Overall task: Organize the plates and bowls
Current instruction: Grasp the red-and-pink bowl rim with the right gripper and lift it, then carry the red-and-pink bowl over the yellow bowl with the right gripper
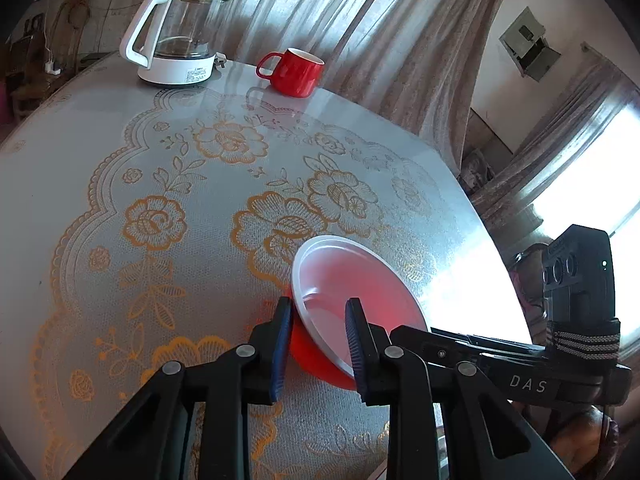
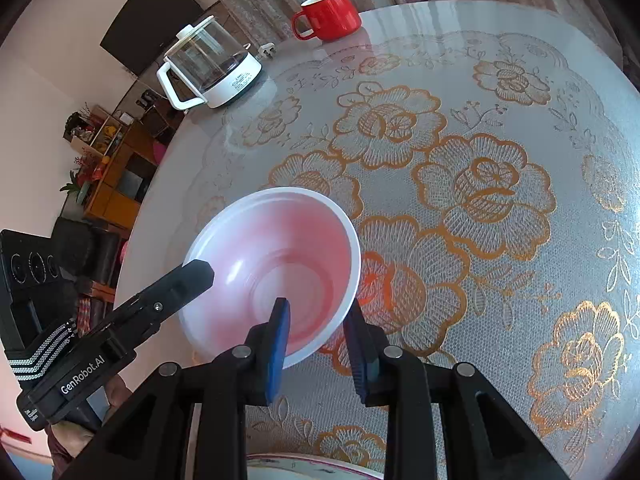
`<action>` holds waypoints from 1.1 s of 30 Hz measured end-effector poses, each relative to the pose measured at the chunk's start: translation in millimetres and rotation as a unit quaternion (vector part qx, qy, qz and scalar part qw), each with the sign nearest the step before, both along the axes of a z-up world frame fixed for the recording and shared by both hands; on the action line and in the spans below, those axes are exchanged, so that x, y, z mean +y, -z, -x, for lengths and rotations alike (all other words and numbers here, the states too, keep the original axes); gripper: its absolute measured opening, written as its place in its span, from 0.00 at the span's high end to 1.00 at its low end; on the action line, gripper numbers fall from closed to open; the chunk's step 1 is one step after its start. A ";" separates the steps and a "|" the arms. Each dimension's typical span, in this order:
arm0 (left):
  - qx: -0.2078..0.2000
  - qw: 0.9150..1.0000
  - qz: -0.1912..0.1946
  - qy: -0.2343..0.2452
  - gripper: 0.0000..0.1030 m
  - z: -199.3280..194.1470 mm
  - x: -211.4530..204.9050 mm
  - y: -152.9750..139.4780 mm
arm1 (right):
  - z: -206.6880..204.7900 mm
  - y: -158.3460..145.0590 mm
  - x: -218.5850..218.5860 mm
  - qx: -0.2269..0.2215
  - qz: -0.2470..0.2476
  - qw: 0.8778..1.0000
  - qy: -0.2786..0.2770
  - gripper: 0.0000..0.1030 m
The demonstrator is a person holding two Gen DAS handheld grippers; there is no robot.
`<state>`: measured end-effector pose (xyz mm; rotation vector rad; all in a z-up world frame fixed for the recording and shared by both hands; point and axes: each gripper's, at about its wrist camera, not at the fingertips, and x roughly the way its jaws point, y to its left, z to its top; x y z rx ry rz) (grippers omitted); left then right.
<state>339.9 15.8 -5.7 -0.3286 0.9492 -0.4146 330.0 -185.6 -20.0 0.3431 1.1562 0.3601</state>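
Observation:
A bowl, red outside and white inside, is near the table's front edge. My left gripper straddles its left rim, one finger outside and one inside, jaws a little apart around the wall. My right gripper straddles the right rim the same way. The left gripper's body also shows in the right wrist view, and the right gripper's body in the left wrist view. Whether the bowl rests on the table I cannot tell. A plate rim with a pink pattern peeks in below.
A round table with a gold-flower lace cloth under glass. A glass kettle with a white base and a red mug stand at the far edge. Curtains hang behind; shelves stand to the left.

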 end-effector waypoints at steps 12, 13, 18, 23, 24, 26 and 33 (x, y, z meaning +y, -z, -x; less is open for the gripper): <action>-0.005 1.000 -0.012 -0.005 0.74 45.8 6.6 5.2 | 28.4 -4.5 9.7 0.002 0.014 1.000 -0.020 0.73; -0.006 1.000 -0.009 -0.006 0.74 49.4 8.6 3.7 | 30.4 -5.5 11.0 0.001 0.013 1.000 -0.022 0.73; -0.016 1.000 -0.008 -0.012 0.74 60.8 15.8 -3.2 | 38.6 -6.4 18.5 -0.004 0.005 1.000 -0.024 0.73; -0.036 0.999 -0.007 -0.023 0.74 75.8 23.7 -13.6 | 47.9 -10.2 31.6 -0.019 0.001 0.999 -0.025 0.73; -0.039 0.999 -0.007 -0.024 0.74 78.9 25.2 -14.9 | 49.6 -11.7 33.0 -0.021 -0.001 0.999 -0.026 0.73; -0.044 0.999 -0.006 -0.026 0.74 85.1 27.6 -17.9 | 53.1 -15.0 35.2 -0.027 -0.006 0.999 -0.028 0.73; -0.068 0.997 -0.007 -0.035 0.74 110.2 32.6 -29.4 | 68.1 -25.2 41.1 -0.045 -0.019 0.998 -0.034 0.73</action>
